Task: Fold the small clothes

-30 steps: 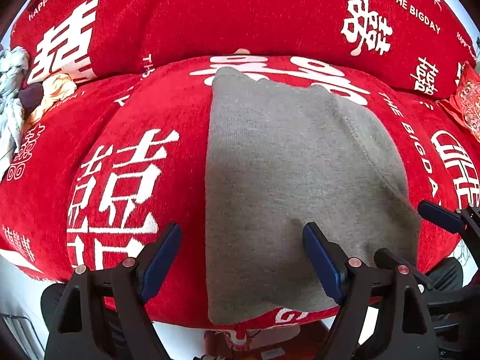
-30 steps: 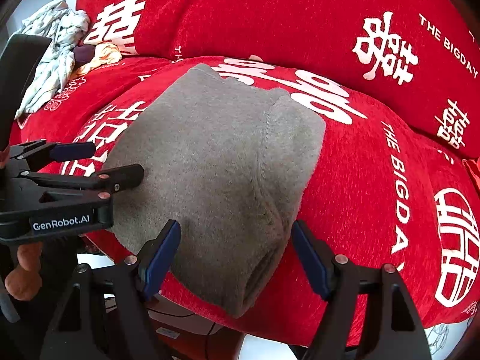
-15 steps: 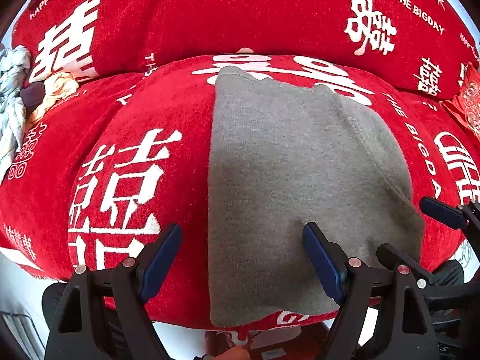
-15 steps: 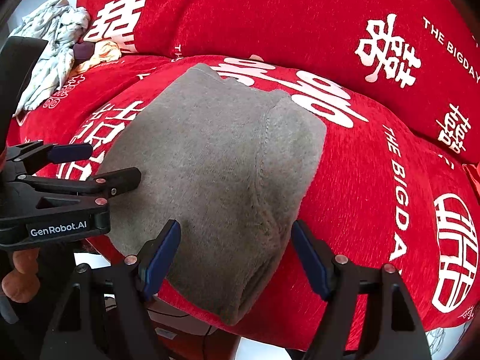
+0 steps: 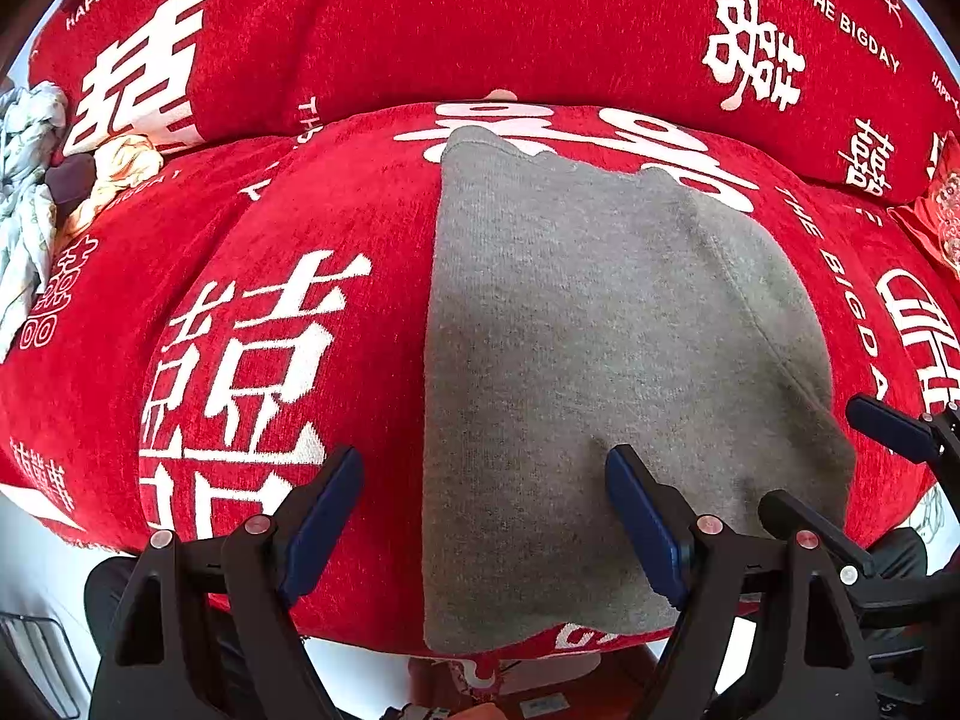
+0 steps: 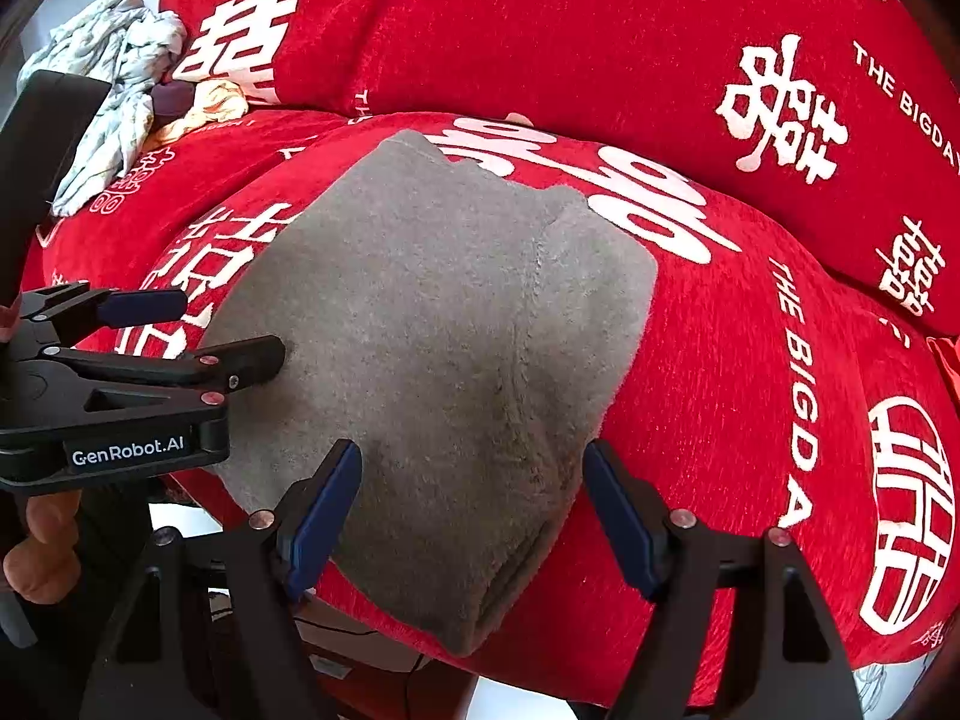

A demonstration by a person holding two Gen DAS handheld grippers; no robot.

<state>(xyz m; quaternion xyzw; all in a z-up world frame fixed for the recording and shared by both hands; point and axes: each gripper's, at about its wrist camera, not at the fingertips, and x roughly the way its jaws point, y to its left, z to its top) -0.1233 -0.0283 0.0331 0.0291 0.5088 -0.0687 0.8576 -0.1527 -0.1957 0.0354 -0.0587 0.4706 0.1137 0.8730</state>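
Note:
A grey knit garment (image 5: 600, 360) lies folded flat on the red sofa seat (image 5: 252, 300), its near end hanging over the front edge. It also shows in the right wrist view (image 6: 432, 360). My left gripper (image 5: 483, 510) is open and empty, straddling the garment's near left edge. My right gripper (image 6: 471, 510) is open and empty, straddling the garment's near right corner. The left gripper shows in the right wrist view (image 6: 210, 330), and one right finger (image 5: 888, 426) shows at the right of the left wrist view.
A pile of crumpled pale clothes (image 6: 114, 78) lies at the sofa's far left, also in the left wrist view (image 5: 36, 180). The red backrest (image 5: 480, 18) with white lettering rises behind. A red patterned item (image 5: 942, 210) lies at the far right.
Almost nothing has changed. Both grippers stay open at the garment's near end, with only a slight drift of the views.

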